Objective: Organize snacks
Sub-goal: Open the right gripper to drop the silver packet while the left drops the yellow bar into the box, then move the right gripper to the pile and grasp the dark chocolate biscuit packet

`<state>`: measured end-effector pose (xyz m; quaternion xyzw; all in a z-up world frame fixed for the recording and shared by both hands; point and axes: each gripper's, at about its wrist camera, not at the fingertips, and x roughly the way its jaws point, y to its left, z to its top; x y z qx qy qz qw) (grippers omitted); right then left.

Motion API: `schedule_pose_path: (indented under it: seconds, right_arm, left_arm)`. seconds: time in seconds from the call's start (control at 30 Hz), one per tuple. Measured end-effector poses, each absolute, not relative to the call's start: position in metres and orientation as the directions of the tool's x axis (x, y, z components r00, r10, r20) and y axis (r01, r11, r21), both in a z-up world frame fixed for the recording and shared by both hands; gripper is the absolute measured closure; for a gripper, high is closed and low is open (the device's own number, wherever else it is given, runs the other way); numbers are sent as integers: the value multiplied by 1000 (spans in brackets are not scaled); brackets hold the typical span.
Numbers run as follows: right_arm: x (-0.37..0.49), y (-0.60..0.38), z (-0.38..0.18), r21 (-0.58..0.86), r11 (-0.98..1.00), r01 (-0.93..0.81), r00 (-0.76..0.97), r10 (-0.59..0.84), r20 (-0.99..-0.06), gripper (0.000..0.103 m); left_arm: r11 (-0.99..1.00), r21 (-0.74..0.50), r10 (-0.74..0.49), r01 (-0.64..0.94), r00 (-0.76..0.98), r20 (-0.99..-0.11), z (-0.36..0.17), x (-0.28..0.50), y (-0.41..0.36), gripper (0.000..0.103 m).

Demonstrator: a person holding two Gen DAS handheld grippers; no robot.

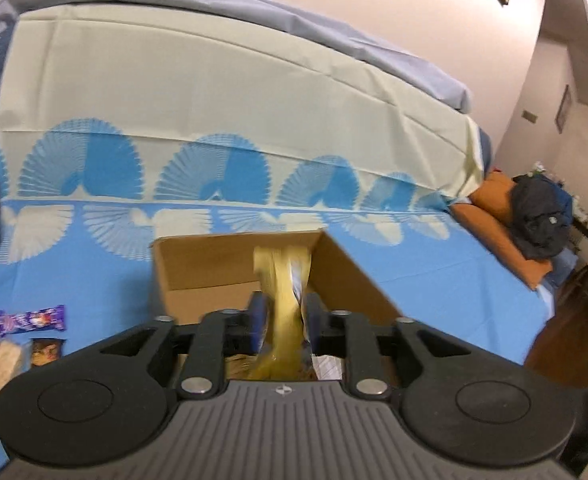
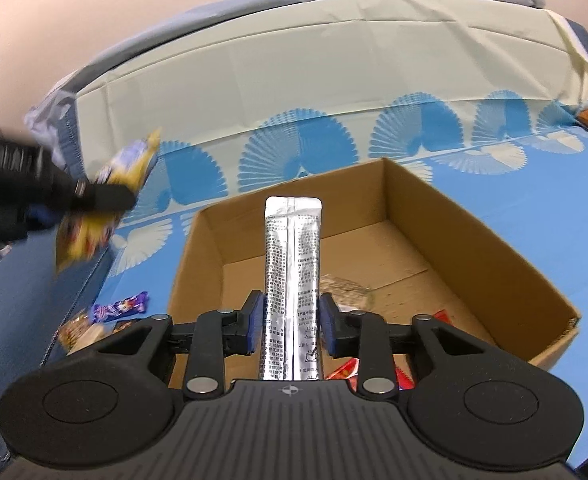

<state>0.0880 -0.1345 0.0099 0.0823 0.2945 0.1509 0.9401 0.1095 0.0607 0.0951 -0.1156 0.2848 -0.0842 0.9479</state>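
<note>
"Starting at the left: a purple bar [image 1: 30,321] and other loose snacks lie on the blue cover [image 1: 74,272], not yet sorted; see them?"

"Yes; and the left gripper [image 1: 285,320] has a yellow packet [image 1: 282,280] between its jaws, near the cardboard box [image 1: 198,264]; it's too blurred to tell whether the pads press on it."

"If they don't, it may fall short of the wall and land on the cover."

"Then the right gripper [image 2: 290,320], over the box; a silver sachet [image 2: 292,260] stands upright between its jaws, the pads right at its edges; clamped or merely touching, I can't tell."

"A slack hold lets it tip; it's tall and slick; it could slide out sideways, or drop onto the red wrappers [image 2: 344,368] below."
</note>
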Motion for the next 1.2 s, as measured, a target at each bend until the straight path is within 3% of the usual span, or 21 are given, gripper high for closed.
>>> schedule_pose_path:
  seconds: [0.07,0.1,0.3,0.33,0.4,0.47,0.5,0.57,0.67,0.77,0.93,1.07,1.13,1.17,1.2]
  right_arm:
    - [87,-138,11,240,947,-214,797,312,-517,38]
    - [86,-138,11,239,948,-209,801,306,-514,36]
    - [83,-134,7,213,955,-208,801,292,-523,33]
    - [83,-132,7,209,955,-213,800,293,-524,33]
    - [80,-128,6,196,954,-226,797,297,-526,33]
    - [77,-122,5,181,951,-251,795,309,-521,33]
    - [74,-118,5,173,949,-265,795,317,-518,33]
    - [71,-111,4,163,941,-298,790,338,-512,35]
    - [63,-99,4,156,917,-368,771,394,-500,58]
    - [55,-86,3,160,879,-448,741,466,-484,69]
    - [41,-61,-1,171,807,-566,657,566,-497,69]
    - [31,-41,-1,167,746,-645,587,624,-516,69]
    - [33,-28,-1,171,723,-669,550,637,-540,69]
    - [34,-22,-1,172,717,-675,539,639,-549,69]
    - [38,-14,0,178,711,-680,525,643,-558,68]
  left_arm:
    - [961,-257,-220,99,836,-502,98,108,59,49]
    - [965,-244,-208,94,842,-498,98,105,60,49]
    - [981,-195,-100,7,875,-474,78,67,99,50]
    - [982,-190,-83,-11,872,-482,70,60,110,51]
    - [984,-167,-37,-57,860,-509,49,42,135,67]
    - [984,-145,9,-107,833,-553,27,25,161,75]
    - [982,-126,41,-138,817,-575,13,17,174,83]
    - [980,-74,104,-185,789,-605,-12,1,196,86]
    - [973,-6,178,-230,771,-612,-45,-21,216,86]
    - [963,-61,170,-262,769,-616,-55,-26,230,86]
    - [953,-69,198,-296,778,-596,-60,-15,233,86]
    - [924,-60,270,-377,757,-595,-65,-1,240,82]
    - [910,-53,298,-410,739,-604,-70,7,245,71]
    - [904,-45,314,-425,732,-605,-72,12,246,57]
    - [897,-35,332,-440,726,-602,-74,16,247,52]
